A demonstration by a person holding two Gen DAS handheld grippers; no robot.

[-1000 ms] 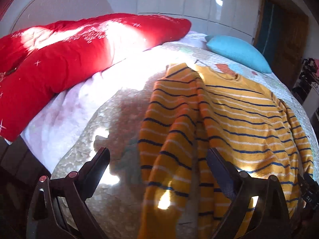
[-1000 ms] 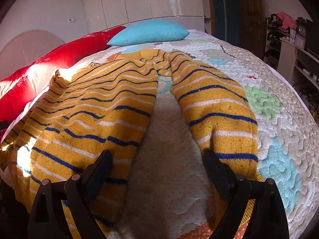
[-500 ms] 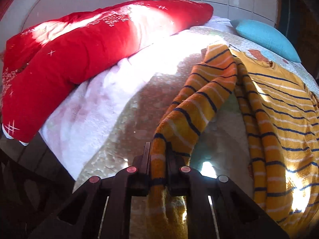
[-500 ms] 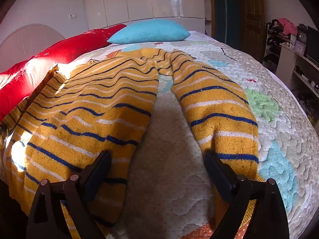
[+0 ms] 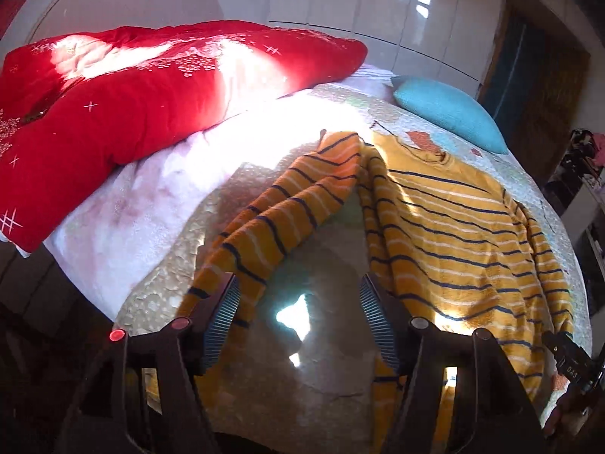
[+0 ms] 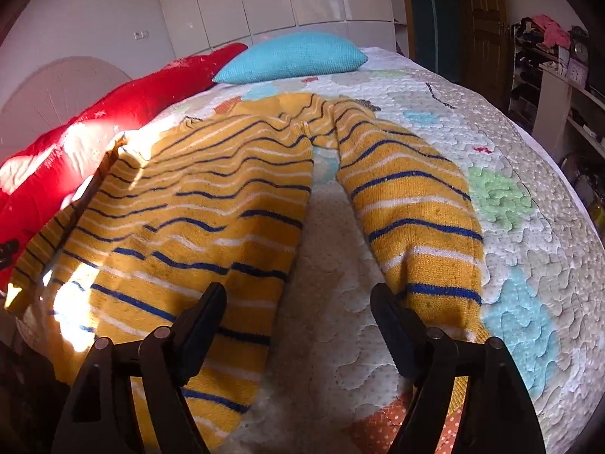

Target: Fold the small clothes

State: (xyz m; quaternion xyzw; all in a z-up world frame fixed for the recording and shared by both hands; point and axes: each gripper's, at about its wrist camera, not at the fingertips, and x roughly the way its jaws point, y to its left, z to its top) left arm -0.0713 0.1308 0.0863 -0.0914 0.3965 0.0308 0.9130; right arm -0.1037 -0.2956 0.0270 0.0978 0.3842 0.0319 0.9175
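A small yellow sweater (image 5: 461,234) with navy and white stripes lies flat on the quilted bed, also in the right wrist view (image 6: 196,204). Its left sleeve (image 5: 287,208) is spread out to the left, its cuff end beside my left finger. My left gripper (image 5: 298,314) is open and empty over bare quilt between that sleeve and the body. My right gripper (image 6: 298,321) is open and empty over the quilt gap between the sweater body and its right sleeve (image 6: 416,223).
A red quilt (image 5: 132,106) lies along the bed's left side on a white blanket (image 5: 143,204). A blue pillow (image 6: 291,56) sits at the head. Shelves with clutter (image 6: 559,75) stand to the right. The bed edge drops off below the left gripper.
Half a second ago my left gripper was shut on the left sleeve; it has opened and let the sleeve drop, spread out leftward. The right gripper has stayed open and nearly still.
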